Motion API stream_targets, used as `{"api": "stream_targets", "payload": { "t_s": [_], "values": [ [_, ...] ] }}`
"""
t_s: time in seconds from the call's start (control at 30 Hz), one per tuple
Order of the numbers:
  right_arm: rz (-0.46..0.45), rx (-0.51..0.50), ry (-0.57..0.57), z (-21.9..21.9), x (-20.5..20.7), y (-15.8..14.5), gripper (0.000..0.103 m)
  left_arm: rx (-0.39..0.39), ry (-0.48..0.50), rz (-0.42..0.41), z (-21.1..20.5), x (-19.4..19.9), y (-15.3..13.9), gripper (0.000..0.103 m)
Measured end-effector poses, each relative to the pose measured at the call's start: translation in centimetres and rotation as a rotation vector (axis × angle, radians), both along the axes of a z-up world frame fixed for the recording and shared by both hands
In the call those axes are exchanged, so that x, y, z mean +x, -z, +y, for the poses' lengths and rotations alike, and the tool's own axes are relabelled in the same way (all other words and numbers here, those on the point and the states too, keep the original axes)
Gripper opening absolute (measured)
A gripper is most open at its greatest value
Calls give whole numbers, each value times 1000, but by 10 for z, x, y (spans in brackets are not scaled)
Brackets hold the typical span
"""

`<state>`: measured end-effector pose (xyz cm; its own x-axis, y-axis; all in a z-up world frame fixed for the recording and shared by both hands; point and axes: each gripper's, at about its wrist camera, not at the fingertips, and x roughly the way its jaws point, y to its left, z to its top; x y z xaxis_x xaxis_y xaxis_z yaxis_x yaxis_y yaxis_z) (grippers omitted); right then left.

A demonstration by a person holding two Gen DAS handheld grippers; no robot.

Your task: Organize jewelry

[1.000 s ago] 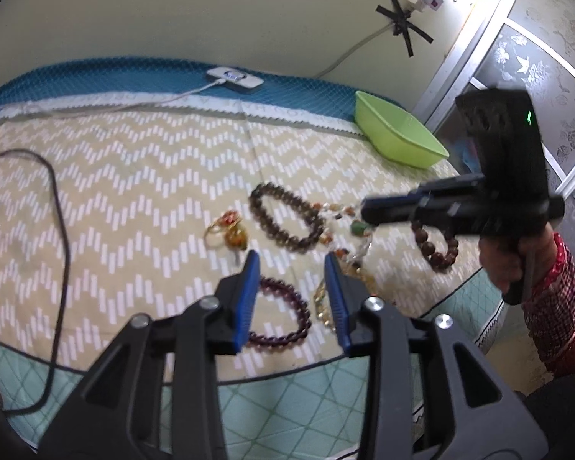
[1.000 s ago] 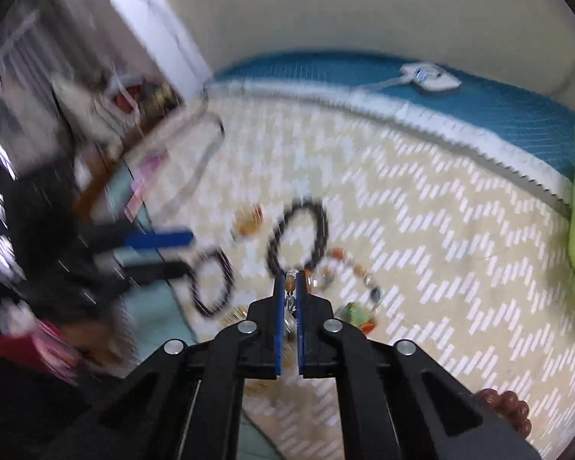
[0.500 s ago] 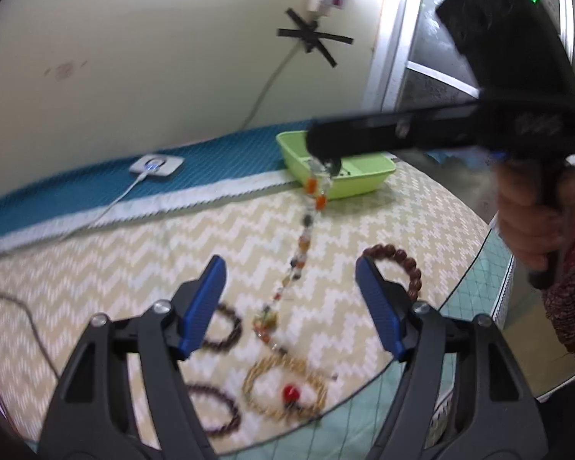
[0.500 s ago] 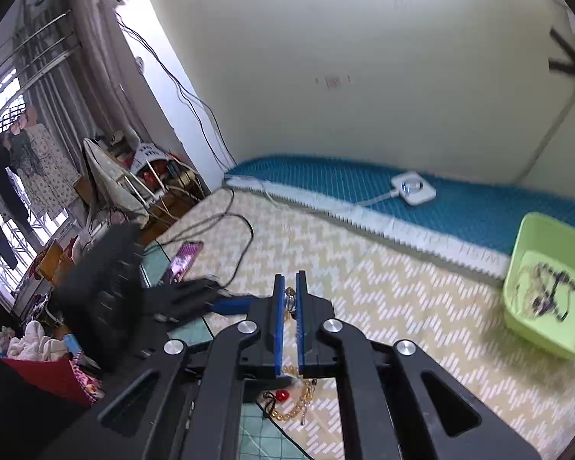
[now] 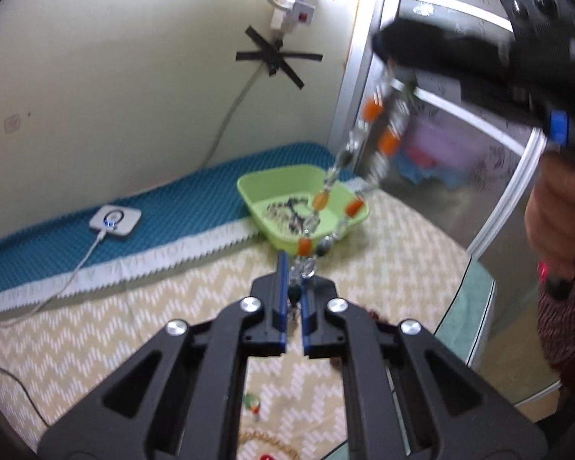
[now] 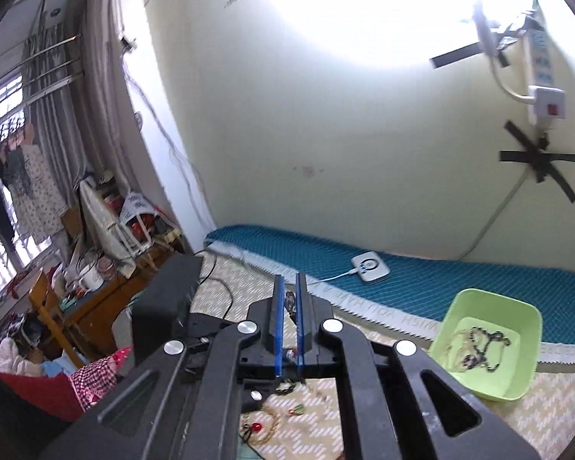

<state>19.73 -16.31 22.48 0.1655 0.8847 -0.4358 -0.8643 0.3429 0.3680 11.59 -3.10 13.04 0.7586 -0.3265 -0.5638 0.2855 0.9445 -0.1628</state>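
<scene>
A long beaded necklace (image 5: pixel 364 161) with orange and clear beads hangs stretched between my two grippers, above the patterned mat. My right gripper (image 5: pixel 387 57) is shut on its upper end; in the right wrist view a bead (image 6: pixel 289 301) shows between the fingertips of that gripper (image 6: pixel 289 299). My left gripper (image 5: pixel 292 299) is shut on the necklace's lower end. A green tray (image 5: pixel 257 188) holding dark chain jewelry stands beyond, also in the right wrist view (image 6: pixel 533 349). A gold bracelet with a red bead (image 6: pixel 262 427) lies on the mat below.
A white charger puck (image 5: pixel 114 222) with its cable lies on the blue mat strip by the wall. The table's glass edge (image 5: pixel 479 329) runs at the right. A cluttered wooden stand (image 6: pixel 88 287) is off the table's far side. A small charm (image 5: pixel 253 408) lies on the mat.
My left gripper has closed from wide open onto the necklace's lower end. My right gripper has lifted the necklace higher, off the mat.
</scene>
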Motion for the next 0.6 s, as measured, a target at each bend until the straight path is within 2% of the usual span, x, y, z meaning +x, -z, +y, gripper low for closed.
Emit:
{"api": "stream_targets", "payload": {
  "t_s": [0.33, 0.6],
  "values": [
    [36, -64, 173, -35, 72, 18, 0, -21, 23, 42, -52, 91, -46, 5],
    [76, -109, 284, -73, 129, 44, 0, -34, 43, 86, -90, 158, -44, 5]
  ]
}}
